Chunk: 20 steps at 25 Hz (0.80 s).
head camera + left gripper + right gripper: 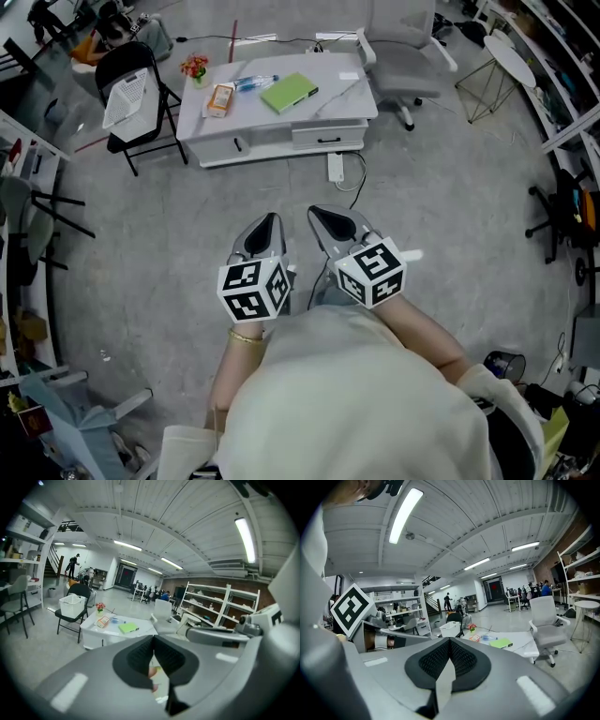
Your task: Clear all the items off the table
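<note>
White low table [349, 92]: far side of the floor, well apart from the person; nothing taken off it yet. Task judged not begun.

On the table, largest to smallest:
- Green book [289, 92], flat, right of centre. Judged stiff and light; best nipped at an overhanging or free edge, since a flat cover gives no purchase from above.
- Orange box [220, 99], flat, left part. Judged light card, easily crushed; to be taken across its narrow sides.
- Clear bottle [255, 82], lying on its side between box and book. Judged smooth and liable to roll; to be gripped across the body, near the middle.
- Small flower pot [195, 67], upright at the far left corner. Judged top-heavy and fragile; to be held low on the pot, not by the blooms.

A white basket [129, 97] is seen on a black chair just left of the table; a likely drop place, though this is only a guess.

Left gripper [270, 223] and right gripper [323, 217]: held side by side close to the body, pointed toward the table and tilted slightly down. Both pairs of jaws are pressed together, with nothing pinched.
</note>
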Available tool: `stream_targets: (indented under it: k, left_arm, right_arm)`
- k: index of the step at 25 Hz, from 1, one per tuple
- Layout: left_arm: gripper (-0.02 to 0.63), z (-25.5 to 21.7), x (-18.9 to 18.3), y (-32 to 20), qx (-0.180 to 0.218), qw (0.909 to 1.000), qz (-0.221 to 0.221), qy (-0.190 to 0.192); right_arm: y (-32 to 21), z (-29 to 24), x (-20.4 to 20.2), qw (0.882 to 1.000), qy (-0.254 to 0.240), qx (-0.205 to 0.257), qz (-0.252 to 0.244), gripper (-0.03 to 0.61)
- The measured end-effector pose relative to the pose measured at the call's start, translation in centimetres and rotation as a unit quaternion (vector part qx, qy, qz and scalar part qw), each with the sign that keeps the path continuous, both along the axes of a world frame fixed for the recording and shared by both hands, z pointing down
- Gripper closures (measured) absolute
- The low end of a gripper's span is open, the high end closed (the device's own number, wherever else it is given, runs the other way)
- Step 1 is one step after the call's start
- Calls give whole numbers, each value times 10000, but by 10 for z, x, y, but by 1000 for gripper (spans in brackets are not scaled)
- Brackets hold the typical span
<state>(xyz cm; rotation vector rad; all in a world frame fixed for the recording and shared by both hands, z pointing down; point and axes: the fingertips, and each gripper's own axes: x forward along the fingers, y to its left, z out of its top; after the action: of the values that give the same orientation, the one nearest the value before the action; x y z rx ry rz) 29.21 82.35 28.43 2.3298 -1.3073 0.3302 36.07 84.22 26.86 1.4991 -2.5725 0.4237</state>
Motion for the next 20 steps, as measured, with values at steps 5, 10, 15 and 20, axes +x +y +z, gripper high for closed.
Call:
stream_targets:
  k: [5,10,15,20]
  left_arm:
    - [604,1,24,-23,-24,9999,-116,47]
    - [604,3,49,-44,-4,9998,-215,4]
    - [604,5,77,-64,6,9994,-348,9]
    - [604,9,98,-80,8,9989,-463,-31]
  right_arm:
    - [-23,-3,24,9999,-25,68,-138,580]
    - [-48,-2,50,9997,-46,80,-208,580]
    - [-69,0,74,9991,-30,81,-409,580]
    - [-85,6,94,9984,-12,22,-570,580]
